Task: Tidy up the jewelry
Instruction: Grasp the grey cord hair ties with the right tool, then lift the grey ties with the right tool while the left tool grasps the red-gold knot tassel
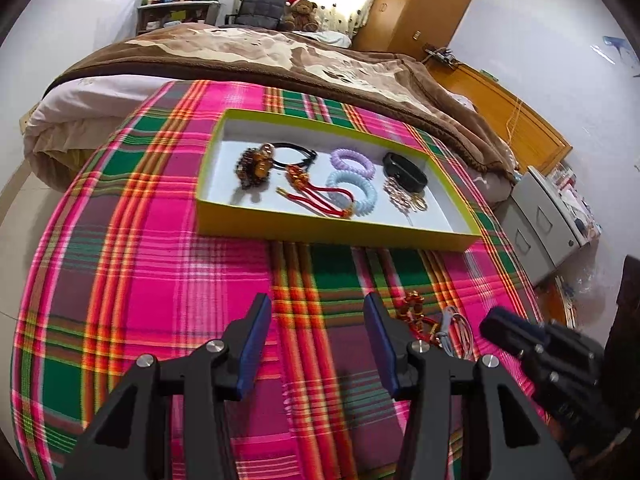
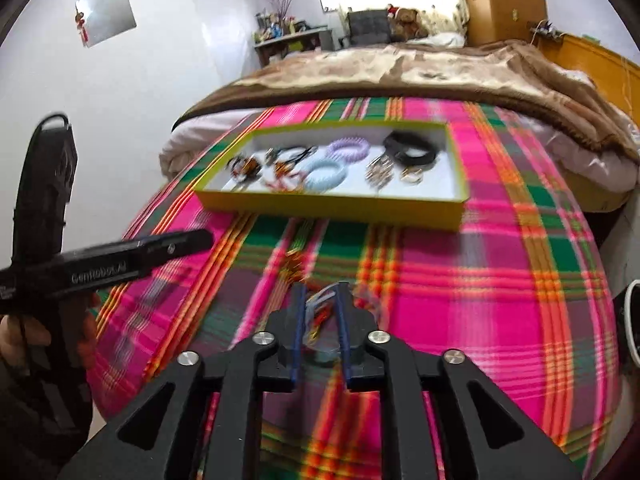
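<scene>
- While the yellow-rimmed tray (image 1: 340,236) sits in the upper middle of the left wrist view with most of the jewelry already in it, two pieces lie outside it on the plaid cloth (image 1: 160,280): a red cord charm (image 1: 416,310) and a pale blue cord bracelet (image 1: 454,330), at lower right of that frame and touching each other.
- The right gripper (image 2: 323,304) is much the nearer. In its own view, low centre, its jaws are narrowed around the tangle of blue and red cords, apparently clenched on it, though blur hides true contact.
- The left gripper (image 1: 316,320) is released, jaws spread wide with nothing between them; the loose pieces lie just off its right finger.
- From the right gripper the tray lies straight ahead and up-frame, its long axis running across the picture, near wall facing the fingers.
- I judge the coming move a lift and forward carry over that near wall; the trailing cord could snag on it.
</scene>
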`<state>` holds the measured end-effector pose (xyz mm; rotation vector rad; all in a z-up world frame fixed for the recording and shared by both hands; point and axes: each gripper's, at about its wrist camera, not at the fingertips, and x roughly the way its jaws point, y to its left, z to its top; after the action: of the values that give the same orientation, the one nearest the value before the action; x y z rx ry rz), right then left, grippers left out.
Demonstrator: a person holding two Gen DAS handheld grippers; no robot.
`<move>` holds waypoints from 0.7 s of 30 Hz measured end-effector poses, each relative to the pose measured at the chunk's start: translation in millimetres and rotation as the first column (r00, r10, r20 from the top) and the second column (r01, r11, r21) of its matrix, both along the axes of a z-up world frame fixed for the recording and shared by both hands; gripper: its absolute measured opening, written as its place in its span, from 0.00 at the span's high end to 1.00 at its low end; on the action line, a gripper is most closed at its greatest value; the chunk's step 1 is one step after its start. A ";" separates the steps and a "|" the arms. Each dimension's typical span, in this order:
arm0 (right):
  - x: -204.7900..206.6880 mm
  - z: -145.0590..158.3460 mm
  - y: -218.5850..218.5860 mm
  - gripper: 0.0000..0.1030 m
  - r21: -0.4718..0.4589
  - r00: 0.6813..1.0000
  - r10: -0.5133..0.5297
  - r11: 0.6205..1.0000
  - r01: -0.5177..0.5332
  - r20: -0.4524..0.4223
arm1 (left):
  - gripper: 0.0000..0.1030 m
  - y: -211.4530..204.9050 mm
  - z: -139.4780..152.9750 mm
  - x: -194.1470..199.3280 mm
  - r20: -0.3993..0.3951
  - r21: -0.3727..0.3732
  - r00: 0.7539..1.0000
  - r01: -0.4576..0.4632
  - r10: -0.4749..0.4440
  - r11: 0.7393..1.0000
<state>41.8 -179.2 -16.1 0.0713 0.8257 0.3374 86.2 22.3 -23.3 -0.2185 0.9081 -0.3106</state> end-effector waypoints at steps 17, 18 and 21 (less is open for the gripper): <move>23.9 -32.0 -1.9 0.84 -0.174 0.995 0.065 0.982 -0.076 -0.070 | 0.52 -21.0 -0.7 2.4 -0.015 0.014 0.999 0.042 -0.042 0.999; 23.9 -32.0 -2.9 0.91 -0.181 0.996 0.054 0.981 -0.065 -0.067 | 0.52 -21.6 -0.8 2.6 -0.017 0.013 0.999 0.043 -0.043 0.999; 25.8 -31.1 -9.3 0.99 -0.145 0.996 0.047 0.988 -0.058 -0.078 | 0.52 -24.5 -1.4 3.4 -0.024 0.010 0.999 0.047 -0.047 0.999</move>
<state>67.6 -188.5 -47.1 -0.0765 0.9251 0.3244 89.6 -2.2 -24.7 -0.1913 0.9388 -0.3470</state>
